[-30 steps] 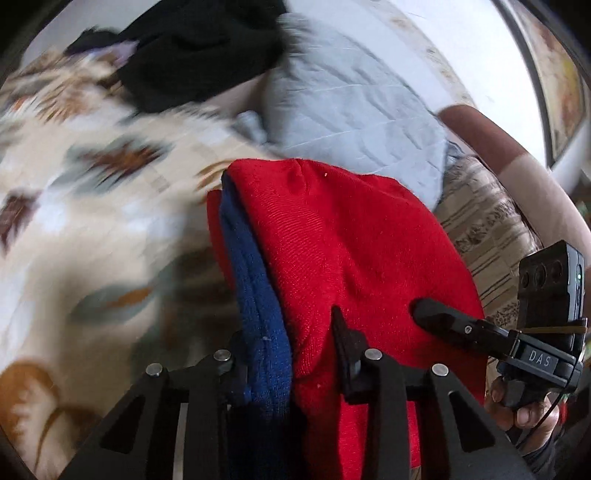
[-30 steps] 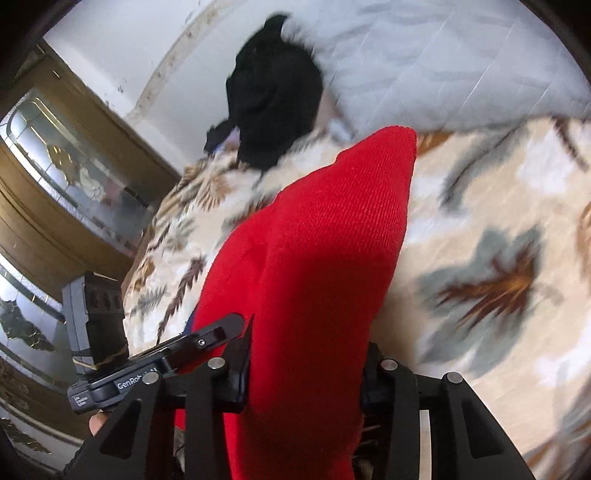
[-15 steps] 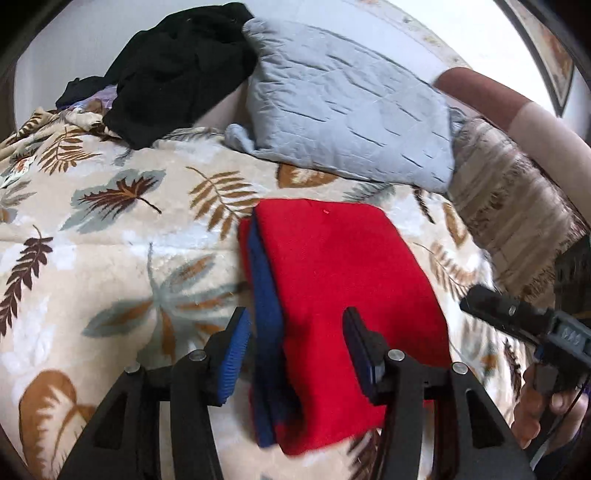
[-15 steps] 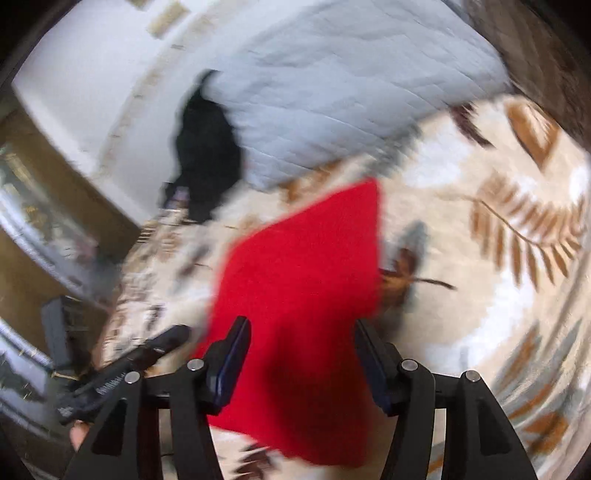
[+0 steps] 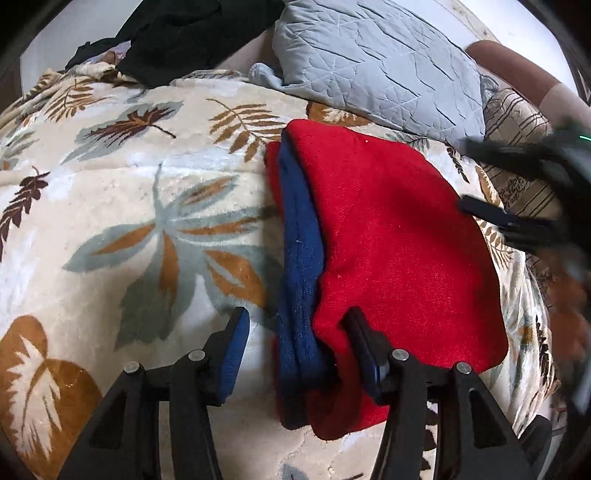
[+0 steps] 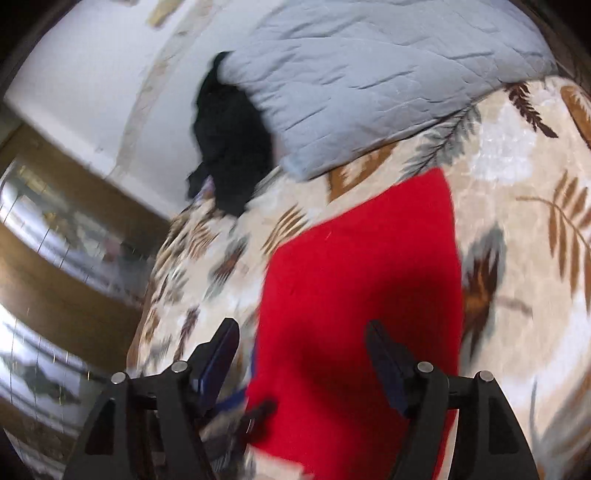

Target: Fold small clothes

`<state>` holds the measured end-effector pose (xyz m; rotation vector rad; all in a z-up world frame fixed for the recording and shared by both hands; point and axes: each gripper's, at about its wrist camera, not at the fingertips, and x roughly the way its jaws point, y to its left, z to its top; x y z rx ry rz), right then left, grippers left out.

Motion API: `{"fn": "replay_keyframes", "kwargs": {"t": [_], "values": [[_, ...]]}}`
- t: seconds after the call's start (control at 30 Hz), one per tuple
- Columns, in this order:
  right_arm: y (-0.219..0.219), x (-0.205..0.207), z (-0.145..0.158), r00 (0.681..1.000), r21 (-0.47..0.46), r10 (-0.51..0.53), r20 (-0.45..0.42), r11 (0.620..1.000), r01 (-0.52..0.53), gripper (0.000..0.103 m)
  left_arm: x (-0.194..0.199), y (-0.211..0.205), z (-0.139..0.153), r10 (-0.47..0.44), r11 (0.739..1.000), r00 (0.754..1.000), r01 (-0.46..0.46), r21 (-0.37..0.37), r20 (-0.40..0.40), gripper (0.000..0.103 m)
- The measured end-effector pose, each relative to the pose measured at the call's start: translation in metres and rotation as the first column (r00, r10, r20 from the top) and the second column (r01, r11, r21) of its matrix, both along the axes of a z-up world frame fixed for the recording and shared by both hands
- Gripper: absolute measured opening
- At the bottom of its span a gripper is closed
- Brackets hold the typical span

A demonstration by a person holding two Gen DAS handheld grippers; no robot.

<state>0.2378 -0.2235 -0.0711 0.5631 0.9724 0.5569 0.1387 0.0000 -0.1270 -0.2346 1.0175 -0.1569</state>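
A folded red garment (image 5: 399,251) with a blue band (image 5: 301,236) along its left edge lies flat on the leaf-print blanket (image 5: 129,206). My left gripper (image 5: 297,332) is open, its jaws straddling the garment's near left edge. My right gripper shows blurred at the right of the left wrist view (image 5: 517,192), over the garment's far right edge. In the right wrist view the right gripper (image 6: 301,343) is open above the red garment (image 6: 362,295), holding nothing.
A grey quilted pillow (image 5: 380,62) lies behind the garment. A black heap of clothes (image 5: 192,33) sits at the back left. A striped cushion (image 5: 524,162) is at the right. A wooden glass-fronted cabinet (image 6: 55,229) stands beside the bed.
Both grippers let go of the garment and opened. It now lies folded flat on the blanket. Both grippers have drawn back, the right one still moving.
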Motion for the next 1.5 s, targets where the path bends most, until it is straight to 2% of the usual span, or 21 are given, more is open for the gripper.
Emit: {"fn": "replay_keyframes", "kwargs": {"t": [0.07, 0.13, 0.23, 0.3, 0.37, 0.43, 0.47, 0.53, 0.57, 0.63, 0.7, 0.77, 0.83, 0.9, 1.0, 1.1, 1.2, 1.27, 1.5], "values": [[-0.003, 0.03, -0.022, 0.997, -0.038, -0.045, -0.07, 0.998, 0.042, 0.074, 0.001, 0.0, -0.001, -0.003, 1.0, 1.0, 0.003, -0.006, -0.003, 0.058], [-0.005, 0.036, -0.026, 0.994, -0.004, -0.062, -0.094, 0.998, 0.062, 0.074, 0.0, 0.003, -0.001, -0.006, 1.0, 1.0, 0.006, -0.004, -0.003, 0.058], [0.002, 0.011, -0.001, 1.0, 0.041, -0.004, -0.02, 0.999, 0.005, 0.075, 0.0, 0.001, -0.002, -0.006, 1.0, 1.0, 0.006, -0.001, 0.0, 0.058], [0.008, -0.005, 0.001, 1.0, 0.047, 0.023, -0.002, 0.999, -0.022, 0.075, -0.001, 0.0, -0.001, 0.008, 1.0, 1.0, -0.008, -0.002, -0.007, 0.058], [0.015, -0.006, -0.015, 0.998, -0.003, 0.025, -0.052, 1.0, -0.025, 0.076, -0.007, 0.0, 0.006, 0.018, 1.0, 1.0, -0.018, 0.001, -0.011, 0.058], [0.012, -0.007, -0.025, 0.995, -0.003, 0.002, -0.097, 1.0, -0.002, 0.076, -0.019, 0.001, 0.017, 0.007, 1.0, 1.0, -0.008, 0.022, 0.021, 0.058], [0.015, -0.01, -0.019, 0.996, 0.008, 0.005, -0.085, 1.0, -0.004, 0.077, -0.026, 0.003, 0.022, 0.006, 0.999, 0.999, -0.007, 0.037, 0.041, 0.058], [0.032, -0.015, 0.001, 0.996, 0.06, 0.078, -0.042, 0.995, -0.076, 0.077, -0.033, 0.008, 0.026, 0.02, 0.999, 0.999, -0.022, 0.044, 0.044, 0.058], [0.045, -0.016, 0.011, 0.994, 0.055, 0.109, -0.018, 0.993, -0.108, 0.077, -0.038, 0.012, 0.028, 0.032, 0.999, 0.999, -0.033, 0.034, 0.039, 0.058], [0.064, -0.011, 0.015, 0.991, 0.071, 0.136, -0.008, 0.988, -0.135, 0.077, -0.048, 0.02, 0.033, 0.056, 0.998, 0.997, -0.057, 0.039, 0.045, 0.058], [0.083, 0.001, -0.006, 0.983, 0.119, 0.162, -0.086, 0.981, -0.152, 0.079, -0.056, 0.027, 0.037, 0.088, 0.994, 0.995, -0.091, 0.061, 0.049, 0.058], [0.096, 0.01, -0.04, 0.964, 0.113, 0.17, -0.203, 0.982, -0.15, 0.078, -0.067, 0.036, 0.042, 0.119, 0.99, 0.991, -0.123, 0.074, 0.054, 0.06], [0.095, -0.005, -0.028, 0.979, 0.105, 0.163, -0.126, 0.983, -0.15, 0.078, -0.077, 0.047, 0.047, 0.164, 0.982, 0.984, -0.169, 0.085, 0.067, 0.068], [0.091, -0.023, -0.013, 0.976, 0.139, 0.199, -0.093, 0.973, -0.185, 0.078, -0.081, 0.053, 0.049, 0.194, 0.976, 0.978, -0.201, 0.087, 0.078, 0.069], [0.076, -0.067, 0.011, 0.979, 0.071, 0.204, -0.007, 0.977, -0.203, 0.078, -0.085, 0.054, 0.052, 0.2, 0.975, 0.977, -0.206, 0.083, 0.077, 0.069], [0.048, -0.114, 0.021, 0.983, -0.002, 0.178, 0.044, 0.984, -0.178, 0.078, -0.092, 0.046, 0.059, 0.191, 0.977, 0.978, -0.197, 0.076, 0.087, 0.069], [0.026, -0.164, 0.025, 0.981, -0.164, 0.134, 0.137, 0.98, -0.111, 0.078, -0.1, 0.034, 0.068, 0.178, 0.979, 0.979, -0.186, 0.083, 0.102, 0.07], [0.016, -0.187, 0.025, 0.978, -0.238, 0.11, 0.179, 0.969, -0.065, 0.078, -0.104, 0.026, 0.073, 0.166, 0.98, 0.98, -0.176, 0.093, 0.112, 0.071], [-0.018, -0.242, 0.034, 0.964, -0.316, -0.003, 0.267, 0.944, 0.09, 0.079, -0.119, -0.004, 0.088, 0.129, 0.977, 0.98, -0.152, 0.149, 0.15, 0.074]]}}
